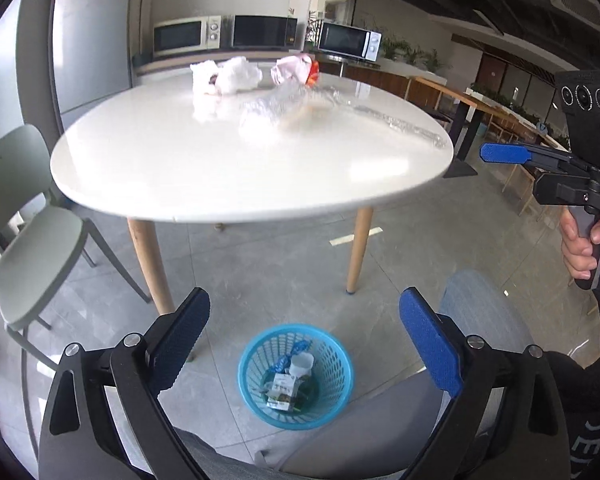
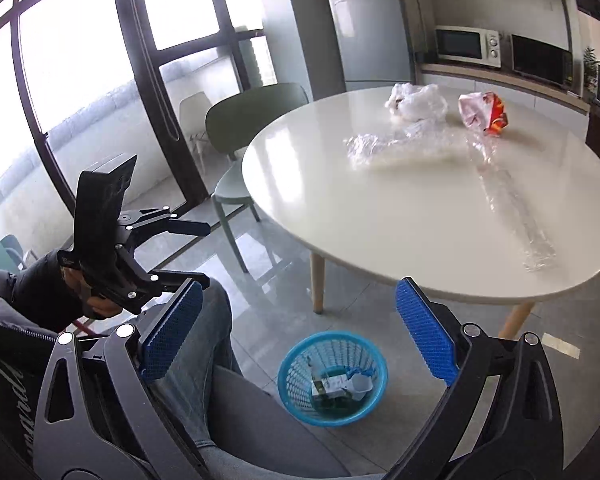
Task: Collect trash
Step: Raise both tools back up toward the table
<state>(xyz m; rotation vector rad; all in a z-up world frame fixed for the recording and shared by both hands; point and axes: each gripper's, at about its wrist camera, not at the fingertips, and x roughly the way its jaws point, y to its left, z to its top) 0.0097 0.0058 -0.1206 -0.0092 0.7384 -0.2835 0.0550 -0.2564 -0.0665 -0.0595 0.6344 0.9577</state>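
Observation:
A blue mesh trash basket (image 1: 296, 376) (image 2: 332, 378) stands on the floor in front of the table and holds several scraps. On the round white table (image 1: 220, 168) (image 2: 380, 220) lie a crumpled white plastic bag (image 1: 228, 74) (image 2: 418, 102), a pink and orange snack wrapper (image 1: 296, 70) (image 2: 484, 114), crumpled clear film (image 1: 284, 110) (image 2: 400, 148) and a long clear plastic strip (image 1: 404, 126) (image 2: 516, 216). My left gripper (image 1: 304, 344) is open and empty above the basket. My right gripper (image 2: 300, 332) is open and empty, short of the table edge.
A green chair (image 1: 24, 248) (image 2: 252, 128) stands at the table's left. The person's legs (image 1: 380, 432) (image 2: 204, 360) are beside the basket. Microwaves (image 1: 188, 34) and a fridge (image 2: 368, 28) line the back wall. The right gripper also shows in the left wrist view (image 1: 540, 164).

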